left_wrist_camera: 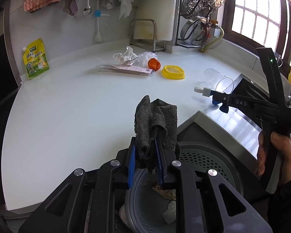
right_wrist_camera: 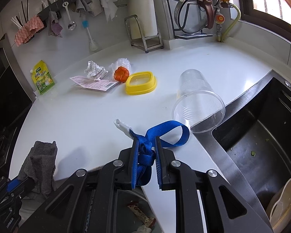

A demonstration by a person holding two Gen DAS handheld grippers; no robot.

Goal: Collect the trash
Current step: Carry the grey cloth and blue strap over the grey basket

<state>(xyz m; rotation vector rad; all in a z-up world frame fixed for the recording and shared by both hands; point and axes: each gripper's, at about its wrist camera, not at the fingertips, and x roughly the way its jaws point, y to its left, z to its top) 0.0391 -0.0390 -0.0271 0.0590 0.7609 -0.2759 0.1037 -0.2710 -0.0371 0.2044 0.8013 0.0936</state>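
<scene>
The trash still out lies in a cluster toward the back of the white desk (right_wrist_camera: pixel 87 116): a crumpled paper wad (right_wrist_camera: pixel 95 70), touching a flat pink wrapper (right_wrist_camera: pixel 93 83) with a barcode, and just beside them a clear plastic bag (right_wrist_camera: pixel 122 63) around an orange peel (right_wrist_camera: pixel 121 74). A yellow lid (right_wrist_camera: pixel 141 83) sits next to the peel. Nearer the sink (right_wrist_camera: pixel 261 136), a clear plastic cup (right_wrist_camera: pixel 198 101) lies on its side, its mouth at the steel sink edge.

My left tool (left_wrist_camera: pixel 145 163) is pinching a dark grey cloth (left_wrist_camera: pixel 155 124), which stands bunched up between the blue pads and hangs a little below them. It is held above a grey perforated bin (left_wrist_camera: pixel 203 161) beside the desk corner, with scraps already inside.

My right tool (right_wrist_camera: pixel 146 161) is pressed onto a blue strap (right_wrist_camera: pixel 164 134), knotted between the pads, looping forward over the desk with a white clip (right_wrist_camera: pixel 122 125) at its end.

A yellow-green pouch (right_wrist_camera: pixel 43 79) leans against the wall at the left, and cloths, a spoon and a brush hang from a rail above.
</scene>
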